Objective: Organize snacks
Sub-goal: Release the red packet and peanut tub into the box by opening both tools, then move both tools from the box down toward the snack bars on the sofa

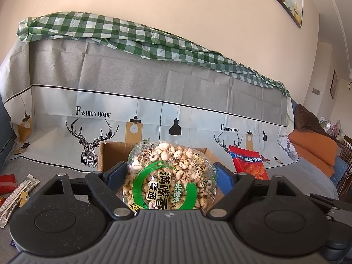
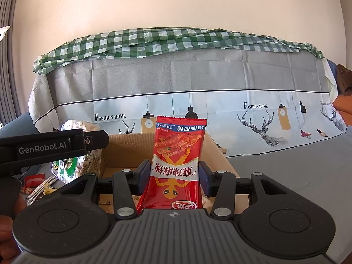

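My left gripper (image 1: 170, 176) is shut on a clear round pack of puffed grain snack with a green ring label (image 1: 169, 176) and holds it upright over the near edge of an open cardboard box (image 1: 114, 151). My right gripper (image 2: 175, 173) is shut on a red spicy snack packet (image 2: 178, 154) and holds it upright above the same box (image 2: 127, 145). The red packet also shows in the left wrist view (image 1: 248, 162), to the right. The left gripper (image 2: 52, 147) with its puffed grain pack (image 2: 72, 167) shows at the left in the right wrist view.
Several small snack sticks and red packets (image 1: 15, 189) lie on the grey cover to the left of the box; they also show in the right wrist view (image 2: 37, 184). A sofa back draped in a deer-print cover (image 1: 154, 110) rises behind the box. An orange cushion (image 1: 312, 149) lies far right.
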{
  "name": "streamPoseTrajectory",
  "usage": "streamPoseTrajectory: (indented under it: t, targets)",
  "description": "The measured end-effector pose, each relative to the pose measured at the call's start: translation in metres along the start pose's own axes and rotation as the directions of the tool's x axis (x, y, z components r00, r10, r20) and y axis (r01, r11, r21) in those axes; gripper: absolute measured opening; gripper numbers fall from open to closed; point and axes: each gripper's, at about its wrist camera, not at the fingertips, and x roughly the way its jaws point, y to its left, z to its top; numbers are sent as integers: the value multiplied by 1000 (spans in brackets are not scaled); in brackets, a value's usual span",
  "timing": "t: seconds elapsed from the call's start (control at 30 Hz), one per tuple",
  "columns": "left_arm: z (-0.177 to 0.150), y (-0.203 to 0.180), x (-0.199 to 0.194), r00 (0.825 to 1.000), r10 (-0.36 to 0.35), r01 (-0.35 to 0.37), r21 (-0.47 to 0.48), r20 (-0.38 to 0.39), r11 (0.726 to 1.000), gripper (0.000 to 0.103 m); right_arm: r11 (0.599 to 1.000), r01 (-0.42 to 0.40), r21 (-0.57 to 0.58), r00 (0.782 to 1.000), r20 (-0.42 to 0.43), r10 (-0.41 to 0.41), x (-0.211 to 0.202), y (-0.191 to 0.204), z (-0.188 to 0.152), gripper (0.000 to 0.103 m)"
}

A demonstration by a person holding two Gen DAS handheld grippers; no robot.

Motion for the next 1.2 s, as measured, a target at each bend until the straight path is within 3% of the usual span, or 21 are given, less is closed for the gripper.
streamPoseTrajectory:
  t: [0.17,0.23,0.27,0.3,0.37,0.8,1.03,1.13,1.2]
  targets:
    - [1,0,-1,1000,-4,4,-7,1,1000,87,1000,-1,-3,1000,1,1,0,0,0,49]
    - [1,0,1,1000,-3,3,-13,-8,1000,93,1000,-3,-7,1000,-1,3,0,1,0,52]
    - [1,0,3,1000,-4,3,-17,-19,1000,96,1000,0,-12,1000,0,0,-1,1,0,57]
    - [1,0,4,1000,4,-4,-20,-24,1000,101,1000,5,-20,1000,-1,-5,0,3,1,72]
    - [2,0,5,1000,12,-12,-26,-26,1000,101,999,27,-31,1000,7,-27,0,4,2,83]
    - [5,6,-11,999,24,-25,9,44,1000,96,999,26,-37,1000,1,-26,3,15,1,83]
    - [5,28,-21,1000,14,-14,-8,4,1000,77,997,33,-64,999,2,-33,3,31,-3,80]
    - [5,41,-26,999,23,-24,-23,-24,999,58,997,16,-79,1000,0,-16,3,41,-5,63]
    - [5,52,-31,999,33,-34,-36,-41,999,43,997,-9,-79,1000,-8,9,3,48,-6,46]
